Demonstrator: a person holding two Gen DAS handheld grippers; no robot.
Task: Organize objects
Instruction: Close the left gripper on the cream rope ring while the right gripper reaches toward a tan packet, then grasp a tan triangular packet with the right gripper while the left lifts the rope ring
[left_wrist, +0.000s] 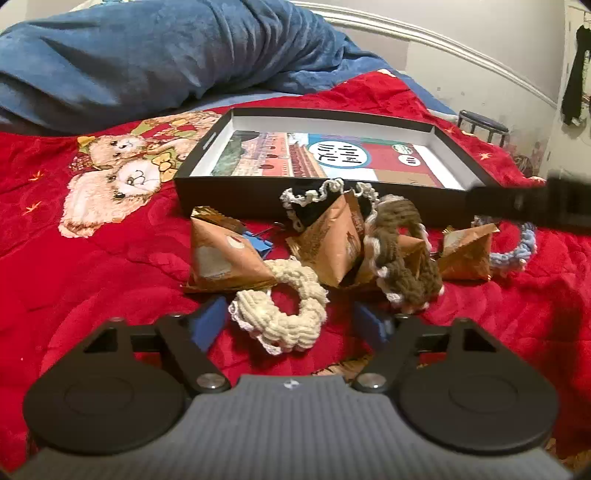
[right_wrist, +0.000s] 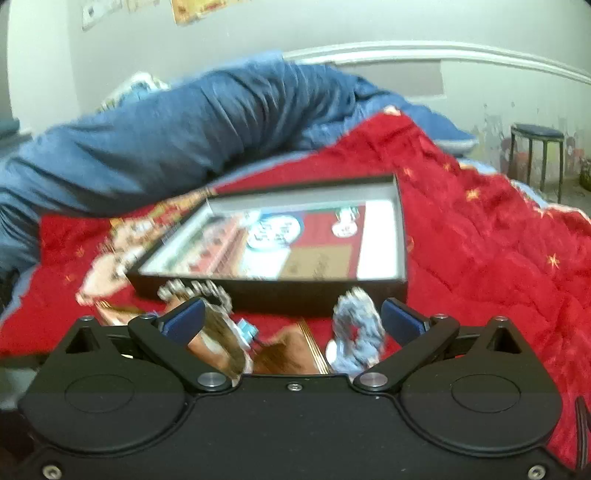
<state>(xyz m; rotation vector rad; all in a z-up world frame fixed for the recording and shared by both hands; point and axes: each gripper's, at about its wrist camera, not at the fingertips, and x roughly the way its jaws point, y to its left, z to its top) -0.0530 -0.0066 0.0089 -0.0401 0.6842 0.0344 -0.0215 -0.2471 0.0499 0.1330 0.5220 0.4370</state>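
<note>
The cream scrunchie lies on the red bedspread between my left claw's spread pads, not yet pinched. It looks soft, light and squashy; I'd take one side of its ring. My right claw is spread, empty. The box sits beyond.

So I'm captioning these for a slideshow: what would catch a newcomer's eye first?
The bright red bedspread with its teddy bear print fills both views. On it lies a shallow black box with a colourful picture inside, and just in front of the box a jumble of brown paper packets and crocheted hair ties.
</note>
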